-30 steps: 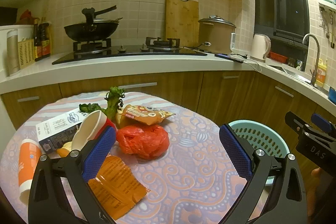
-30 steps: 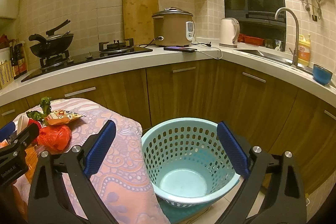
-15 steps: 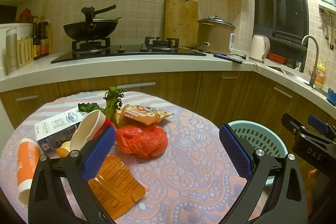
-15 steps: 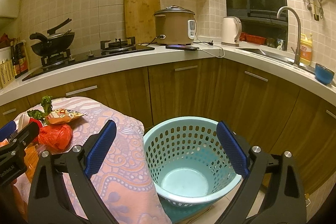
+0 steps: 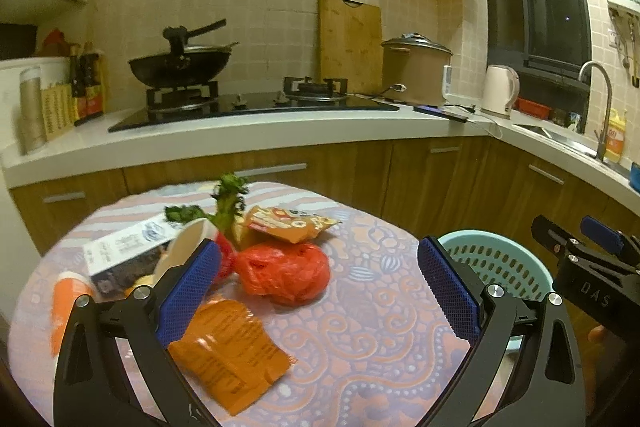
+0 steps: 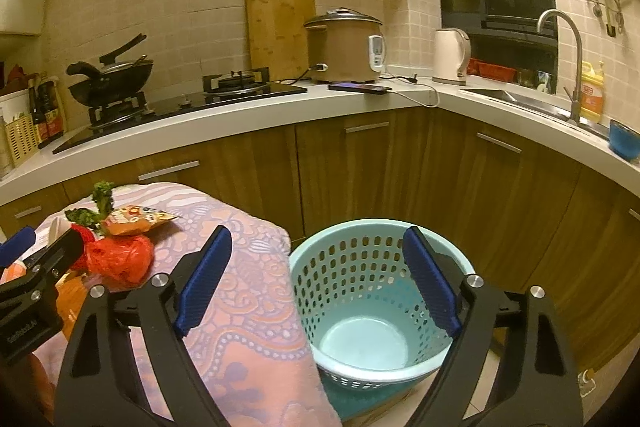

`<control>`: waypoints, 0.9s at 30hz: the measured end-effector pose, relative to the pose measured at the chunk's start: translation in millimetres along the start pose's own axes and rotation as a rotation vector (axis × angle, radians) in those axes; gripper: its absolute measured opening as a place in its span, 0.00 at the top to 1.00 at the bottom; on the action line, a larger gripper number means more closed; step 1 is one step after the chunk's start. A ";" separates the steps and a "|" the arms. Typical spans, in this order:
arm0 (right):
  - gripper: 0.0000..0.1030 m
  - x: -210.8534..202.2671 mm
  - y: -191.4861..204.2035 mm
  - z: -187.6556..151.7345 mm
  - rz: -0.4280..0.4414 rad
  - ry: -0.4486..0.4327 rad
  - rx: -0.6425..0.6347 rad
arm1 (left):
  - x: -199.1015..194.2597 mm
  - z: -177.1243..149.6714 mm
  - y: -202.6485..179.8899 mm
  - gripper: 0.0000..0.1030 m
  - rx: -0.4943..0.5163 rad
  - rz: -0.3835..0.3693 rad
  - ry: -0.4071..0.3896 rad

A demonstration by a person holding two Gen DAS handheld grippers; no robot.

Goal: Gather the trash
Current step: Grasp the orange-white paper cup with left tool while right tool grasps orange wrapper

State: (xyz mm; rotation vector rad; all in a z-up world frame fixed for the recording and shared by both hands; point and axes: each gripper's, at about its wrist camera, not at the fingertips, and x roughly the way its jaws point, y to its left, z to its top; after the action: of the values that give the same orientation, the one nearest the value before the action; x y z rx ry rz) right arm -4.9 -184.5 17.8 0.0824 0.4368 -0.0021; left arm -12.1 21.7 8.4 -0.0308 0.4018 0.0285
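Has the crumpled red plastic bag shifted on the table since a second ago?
No. The bag still lies against the orange snack packet, same spot on the tablecloth.

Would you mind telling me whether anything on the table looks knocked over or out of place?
Yes: a paper cup lies tipped on its side among the litter, its mouth facing the camera, beside a red plastic bag.

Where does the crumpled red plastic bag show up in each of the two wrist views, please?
Left wrist view: the crumpled red plastic bag lies near the centre, on the patterned tablecloth, below the orange snack packet.
Right wrist view: the bag sits at the left, behind the left claw's black frame.
Shared landmark: the light blue perforated plastic basket, standing right of the table in both.
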 end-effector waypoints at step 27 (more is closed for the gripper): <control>0.48 16.8 172.5 -41.9 0.507 0.287 -0.251 | -56.9 -40.4 215.8 0.07 -0.347 0.380 0.175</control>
State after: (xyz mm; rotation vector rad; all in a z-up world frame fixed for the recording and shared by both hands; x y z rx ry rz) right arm -4.0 -9.0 -13.4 -0.0562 0.6900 0.5685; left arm -87.5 234.6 -11.7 -0.3013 0.5701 0.4730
